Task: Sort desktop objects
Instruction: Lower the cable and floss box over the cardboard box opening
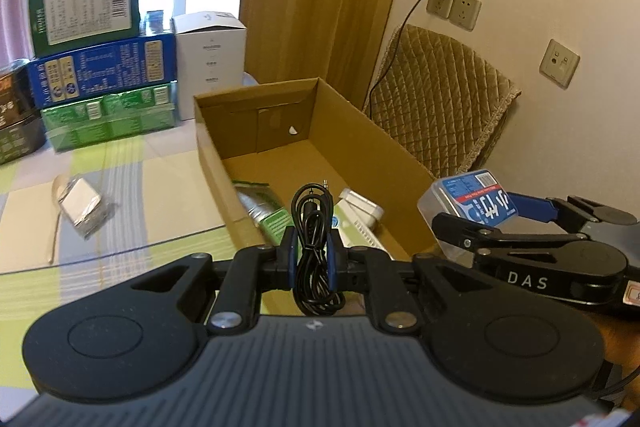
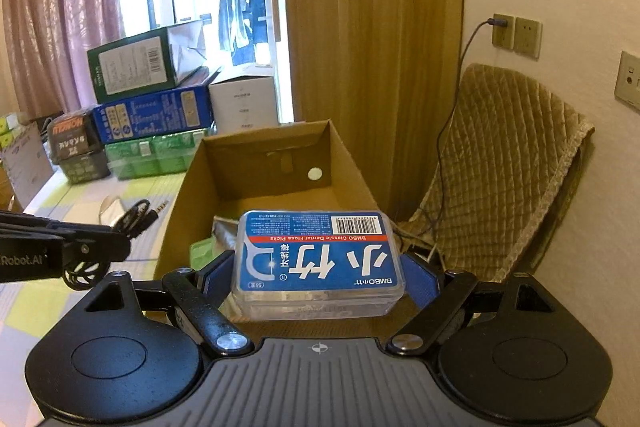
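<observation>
My left gripper is shut on a coiled black audio cable, held above the near end of the open cardboard box. My right gripper is shut on a clear dental floss pick box with a blue label, held over the box's near right side; this floss box also shows in the left wrist view. In the cardboard box lie a green and silver packet and a white item. The left gripper with the cable appears at the left of the right wrist view.
A small clear bag with a white item lies on the checked tablecloth left of the box. Stacked green and blue cartons and a white carton stand behind. A chair with a quilted cover stands to the right by the wall.
</observation>
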`<state>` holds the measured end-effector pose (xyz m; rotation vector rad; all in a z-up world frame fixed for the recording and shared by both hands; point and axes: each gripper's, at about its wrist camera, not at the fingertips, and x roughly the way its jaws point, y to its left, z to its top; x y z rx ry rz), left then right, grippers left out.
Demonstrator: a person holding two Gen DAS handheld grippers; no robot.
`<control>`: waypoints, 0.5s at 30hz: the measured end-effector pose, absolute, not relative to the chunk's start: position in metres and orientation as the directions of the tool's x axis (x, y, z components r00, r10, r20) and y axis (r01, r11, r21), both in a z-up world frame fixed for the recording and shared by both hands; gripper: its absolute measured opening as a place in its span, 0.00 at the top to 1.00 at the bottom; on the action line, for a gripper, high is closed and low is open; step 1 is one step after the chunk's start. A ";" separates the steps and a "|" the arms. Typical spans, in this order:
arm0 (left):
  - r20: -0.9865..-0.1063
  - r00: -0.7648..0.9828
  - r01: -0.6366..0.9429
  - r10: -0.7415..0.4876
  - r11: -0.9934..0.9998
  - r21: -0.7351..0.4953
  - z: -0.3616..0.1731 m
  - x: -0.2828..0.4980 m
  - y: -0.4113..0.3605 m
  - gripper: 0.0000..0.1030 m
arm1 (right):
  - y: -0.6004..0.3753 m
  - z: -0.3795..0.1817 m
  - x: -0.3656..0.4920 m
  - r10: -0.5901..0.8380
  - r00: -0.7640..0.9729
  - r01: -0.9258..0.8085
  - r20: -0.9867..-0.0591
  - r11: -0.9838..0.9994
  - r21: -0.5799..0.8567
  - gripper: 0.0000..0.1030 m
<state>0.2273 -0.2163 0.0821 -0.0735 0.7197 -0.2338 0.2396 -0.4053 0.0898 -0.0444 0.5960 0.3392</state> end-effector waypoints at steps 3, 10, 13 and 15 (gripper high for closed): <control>-0.653 0.718 0.193 -0.241 0.970 -0.147 0.079 0.240 -0.220 0.90 | -0.407 0.089 0.250 0.301 0.772 -0.325 -0.559 0.944 0.059 0.19; -0.665 0.705 0.210 -0.247 0.968 -0.137 0.073 0.259 -0.230 0.90 | -0.408 0.085 0.263 0.301 0.770 -0.325 -0.562 0.944 0.060 0.19; -0.669 0.700 0.212 -0.249 0.967 -0.138 0.070 0.265 -0.231 0.90 | -0.410 0.083 0.271 0.301 0.768 -0.323 -0.565 0.944 0.063 0.19; -0.673 0.697 0.213 -0.250 0.967 -0.140 0.069 0.269 -0.231 0.90 | -0.410 0.081 0.276 0.301 0.766 -0.322 -0.568 0.945 0.066 0.19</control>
